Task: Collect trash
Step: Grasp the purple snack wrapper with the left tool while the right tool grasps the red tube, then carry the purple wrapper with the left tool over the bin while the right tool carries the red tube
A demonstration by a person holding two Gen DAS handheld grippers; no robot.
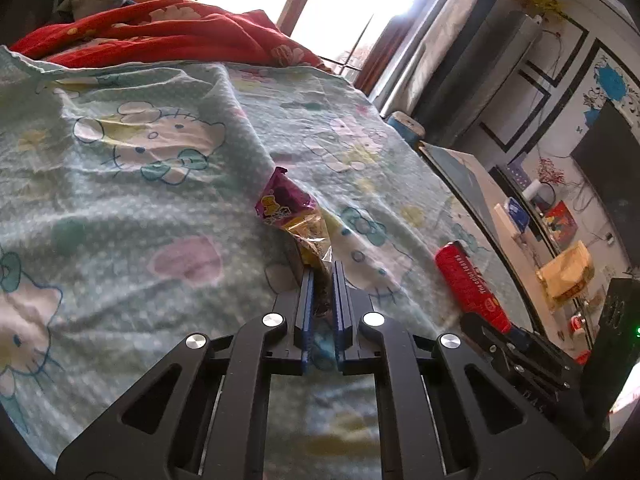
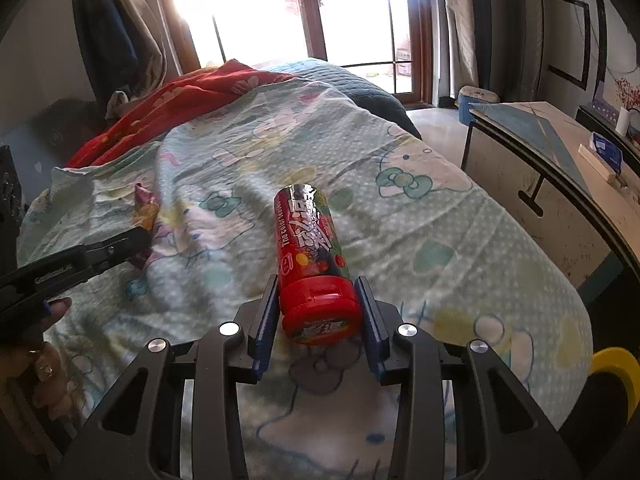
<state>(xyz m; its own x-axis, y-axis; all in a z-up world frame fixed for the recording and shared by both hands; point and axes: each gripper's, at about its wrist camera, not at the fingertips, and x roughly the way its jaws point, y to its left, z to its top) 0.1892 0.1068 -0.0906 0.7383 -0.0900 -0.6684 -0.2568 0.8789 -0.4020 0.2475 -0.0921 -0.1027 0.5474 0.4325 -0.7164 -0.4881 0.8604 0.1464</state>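
A purple and yellow snack wrapper (image 1: pixel 290 210) lies crumpled on the cartoon-cat bedsheet (image 1: pixel 132 216). My left gripper (image 1: pixel 323 268) is shut on its near, clear end. In the right wrist view that gripper (image 2: pixel 140 236) comes in from the left, with the wrapper (image 2: pixel 146 208) at its tip. A red candy tube (image 2: pixel 310 240) lies on the sheet with its cap toward me. My right gripper (image 2: pixel 318 280) is shut on it, blue pads against both sides of the cap. The left wrist view shows the same tube (image 1: pixel 468 280) to the right, held by the right gripper (image 1: pixel 504 336).
A red flowered blanket (image 2: pixel 192 96) is bunched at the head of the bed. Beside the bed on the right stands a low white cabinet (image 2: pixel 516 168), with a cluttered shelf (image 1: pixel 560 264) beyond it. A yellow round object (image 2: pixel 616 368) sits low right. A person's hand (image 2: pixel 44 344) holds the left gripper.
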